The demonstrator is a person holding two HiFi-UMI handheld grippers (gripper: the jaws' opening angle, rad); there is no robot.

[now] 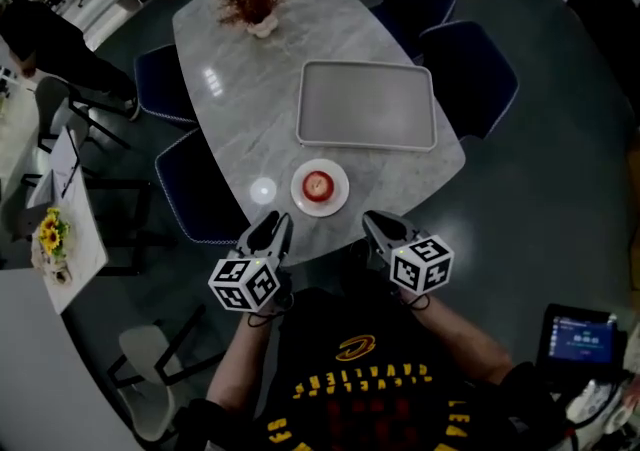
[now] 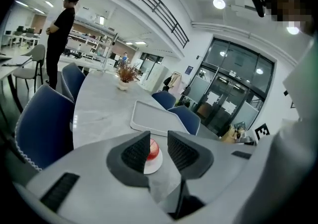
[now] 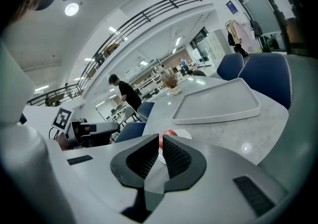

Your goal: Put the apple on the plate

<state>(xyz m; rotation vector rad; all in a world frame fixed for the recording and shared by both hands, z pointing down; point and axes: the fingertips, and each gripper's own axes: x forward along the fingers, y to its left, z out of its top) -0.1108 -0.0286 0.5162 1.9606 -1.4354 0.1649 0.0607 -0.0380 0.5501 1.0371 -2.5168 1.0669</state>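
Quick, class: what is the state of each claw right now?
Left claw: open, empty.
Right claw: closed, empty.

a pale marble worktop (image 1: pixel 240 99) stands on a dark floor (image 1: pixel 560 209), ringed by blue chairs (image 1: pixel 470 74); a railed balcony (image 2: pixel 156 4), round ceiling lights (image 2: pixel 218 3) and glass doors (image 2: pixel 233 94) beyond.

A grey marbled oval table (image 1: pixel 225 89) carries a grey rectangular tray (image 1: pixel 367 105) near its middle and a pot of dried reddish twigs (image 1: pixel 251 1) at its far end, with dark blue chairs (image 1: pixel 470 74) along both long sides and a white side table (image 1: pixel 80 249) bearing yellow flowers (image 1: pixel 50 232) at the left.
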